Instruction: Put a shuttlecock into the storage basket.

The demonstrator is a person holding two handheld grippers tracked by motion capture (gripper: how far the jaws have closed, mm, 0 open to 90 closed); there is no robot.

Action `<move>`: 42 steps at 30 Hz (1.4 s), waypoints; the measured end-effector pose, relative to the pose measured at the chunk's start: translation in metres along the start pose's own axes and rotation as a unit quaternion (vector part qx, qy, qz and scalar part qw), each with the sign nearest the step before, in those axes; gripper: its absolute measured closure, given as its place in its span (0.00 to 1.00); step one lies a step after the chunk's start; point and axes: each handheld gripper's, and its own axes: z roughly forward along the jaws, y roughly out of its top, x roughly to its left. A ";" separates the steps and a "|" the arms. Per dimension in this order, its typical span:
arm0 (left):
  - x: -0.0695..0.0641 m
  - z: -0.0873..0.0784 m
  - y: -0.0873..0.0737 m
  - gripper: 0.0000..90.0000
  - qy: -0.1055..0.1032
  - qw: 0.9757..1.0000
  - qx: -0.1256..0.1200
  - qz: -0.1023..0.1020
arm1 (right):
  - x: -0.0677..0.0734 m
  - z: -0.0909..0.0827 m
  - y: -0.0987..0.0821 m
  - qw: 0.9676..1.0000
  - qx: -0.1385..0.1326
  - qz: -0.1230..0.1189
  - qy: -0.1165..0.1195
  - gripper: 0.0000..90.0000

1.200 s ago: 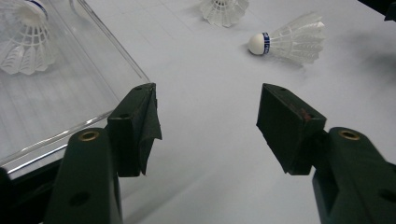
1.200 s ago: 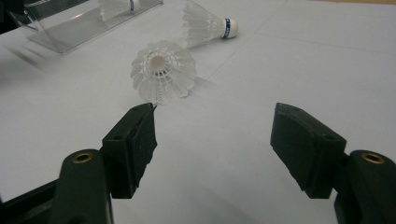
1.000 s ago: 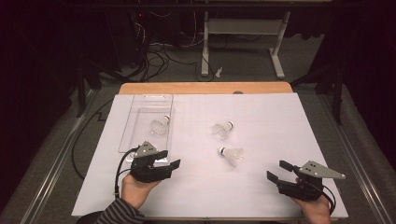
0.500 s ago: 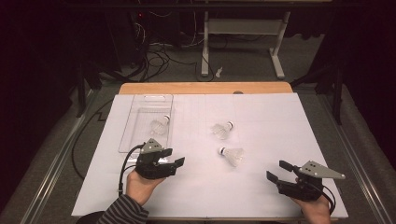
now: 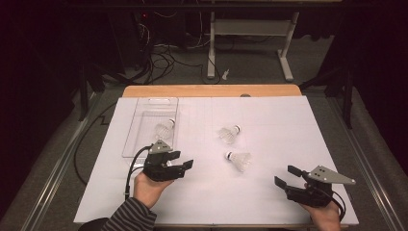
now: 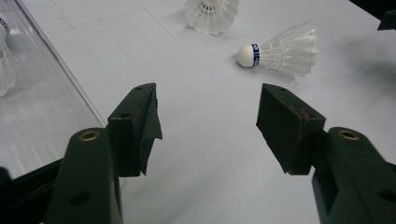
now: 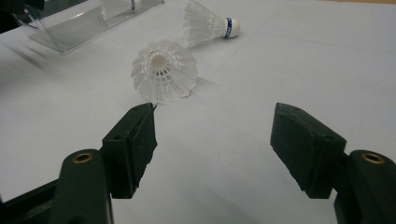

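1. Left tool (image 5: pixel 185 165) hovers low over the white sheet on the desk (image 5: pixel 269 202), jaws spread wide with nothing between them. In the left gripper view the pads (image 6: pixel 140 126) frame bare paper.
2. Right tool (image 5: pixel 288 175) sits near the front right corner of the sheet, jaws likewise apart and empty; the right gripper view confirms it.
3. Nearest shuttlecock (image 5: pixel 239 160) lies on its side mid-sheet, between the two tools, a little nearer the left one. From the left tool its cork (image 6: pixel 246 55) with a blue band points left and the skirt fans right.
4. Second shuttlecock (image 5: pixel 229 134) lies just beyond the first, apart from it, cork toward the right of the high view.
5. Third shuttlecock (image 5: pixel 165 129) is already inside the clear tray (image 5: pixel 144 108) at the left rear of the sheet, just beyond the left tool.
6. Handling, by judgement: very light, will skid or roll on smooth paper if nudged. The white skirt is thin and springy and would crush or splay under a hard pinch.
7. Best hold looks to be the cork or the narrow neck just behind the blue band: firm, rounded, small. Close gently; the cork may squirt out of flat pads.
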 end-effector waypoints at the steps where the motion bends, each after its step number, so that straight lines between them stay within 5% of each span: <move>1: 0.000 0.000 0.001 0.44 0.003 1.000 0.001 0.002 | 0.000 0.000 0.000 1.000 0.000 0.000 0.000 0.35; 42: -0.016 0.024 0.026 0.46 -0.024 1.000 0.014 0.014 | 0.000 0.000 0.000 1.000 -0.001 0.001 0.002 0.35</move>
